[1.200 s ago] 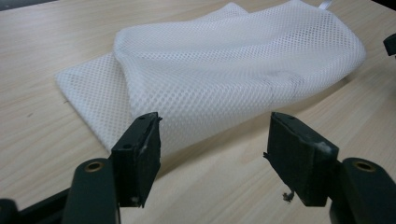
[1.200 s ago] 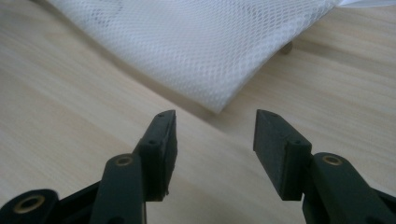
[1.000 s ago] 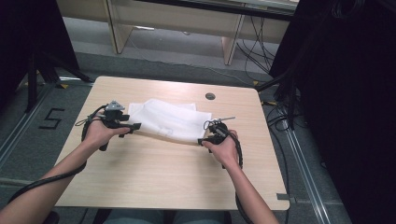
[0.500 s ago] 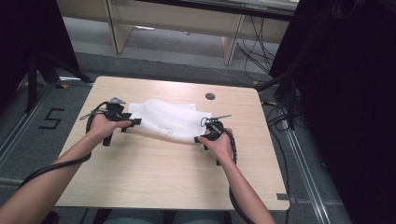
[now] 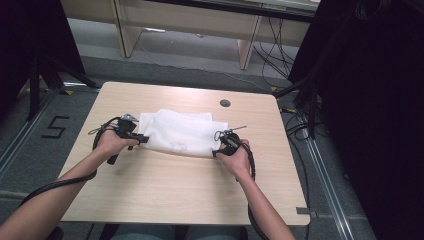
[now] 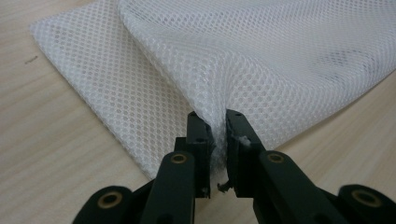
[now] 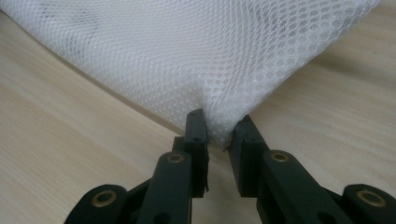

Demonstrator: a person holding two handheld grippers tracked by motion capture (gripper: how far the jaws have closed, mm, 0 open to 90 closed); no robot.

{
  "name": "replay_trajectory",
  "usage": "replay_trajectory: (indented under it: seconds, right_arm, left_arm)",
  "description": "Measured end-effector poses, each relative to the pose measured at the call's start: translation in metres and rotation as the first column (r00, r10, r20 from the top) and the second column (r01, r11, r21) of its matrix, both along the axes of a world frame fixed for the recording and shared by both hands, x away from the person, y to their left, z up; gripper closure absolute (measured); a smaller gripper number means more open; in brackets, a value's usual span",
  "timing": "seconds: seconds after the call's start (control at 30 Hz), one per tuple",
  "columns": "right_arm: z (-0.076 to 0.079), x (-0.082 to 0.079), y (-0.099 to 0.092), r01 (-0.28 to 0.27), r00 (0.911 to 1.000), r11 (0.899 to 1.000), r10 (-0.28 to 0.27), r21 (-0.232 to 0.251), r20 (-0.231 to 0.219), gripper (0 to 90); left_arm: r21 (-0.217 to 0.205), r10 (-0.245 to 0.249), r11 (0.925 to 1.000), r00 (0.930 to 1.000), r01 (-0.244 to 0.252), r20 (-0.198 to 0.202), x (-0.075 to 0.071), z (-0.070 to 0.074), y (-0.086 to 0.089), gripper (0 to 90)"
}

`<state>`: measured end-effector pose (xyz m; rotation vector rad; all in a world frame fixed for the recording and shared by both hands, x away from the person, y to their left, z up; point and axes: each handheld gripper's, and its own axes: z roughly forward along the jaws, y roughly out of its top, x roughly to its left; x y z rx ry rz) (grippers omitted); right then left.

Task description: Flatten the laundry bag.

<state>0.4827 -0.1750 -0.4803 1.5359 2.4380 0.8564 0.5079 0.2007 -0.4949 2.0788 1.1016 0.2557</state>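
**White mesh pinched at both near corners**

Just closed: left gripper (image 6: 215, 122) and right gripper (image 7: 220, 126), each clamped on a near corner of the white mesh cloth (image 5: 181, 131). Underneath, pale wooden table (image 5: 165, 190); cable hole (image 5: 225, 103) beyond. Farther off: grey carpet, desk legs (image 5: 246, 46), floor cables (image 5: 300, 127).

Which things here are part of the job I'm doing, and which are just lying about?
In the job:
- white mesh cloth, folded on the table
- left gripper, jaws just closed, pinching its near left corner
- right gripper, jaws just closed, pinching its near right corner

Lying about:
- round cable port in the tabletop
- desk legs and floor cables beyond the table
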Motion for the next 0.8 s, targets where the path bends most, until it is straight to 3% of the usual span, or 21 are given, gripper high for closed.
replay_trajectory:
  seconds: [0.3,0.57,0.73,0.8]
  right_arm:
    - [-0.001,-0.024,-0.010,-0.033,0.9994,0.999,0.033,0.001,-0.005,79.3]
    - [0.000,-0.050,-0.020,-0.052,0.9979,0.999,0.052,0.002,-0.037,78.9]
    - [0.000,-0.065,-0.025,-0.055,0.9970,0.998,0.055,-0.001,-0.055,78.4]
    - [0.000,-0.070,-0.026,-0.048,0.9963,0.999,0.048,-0.002,-0.072,78.4]
  left_arm:
    - [0.000,-0.074,0.9973,0.9972,0.074,-0.006,-0.024,0.000,-0.003,82.0]
    - [-0.009,-0.130,0.9915,0.9913,0.130,-0.021,-0.047,-0.002,-0.008,82.1]
    - [-0.018,-0.135,0.9907,0.9905,0.135,-0.025,-0.062,-0.002,-0.010,81.9]
    - [-0.002,-0.158,0.9875,0.9871,0.158,-0.028,-0.066,-0.002,-0.009,81.8]
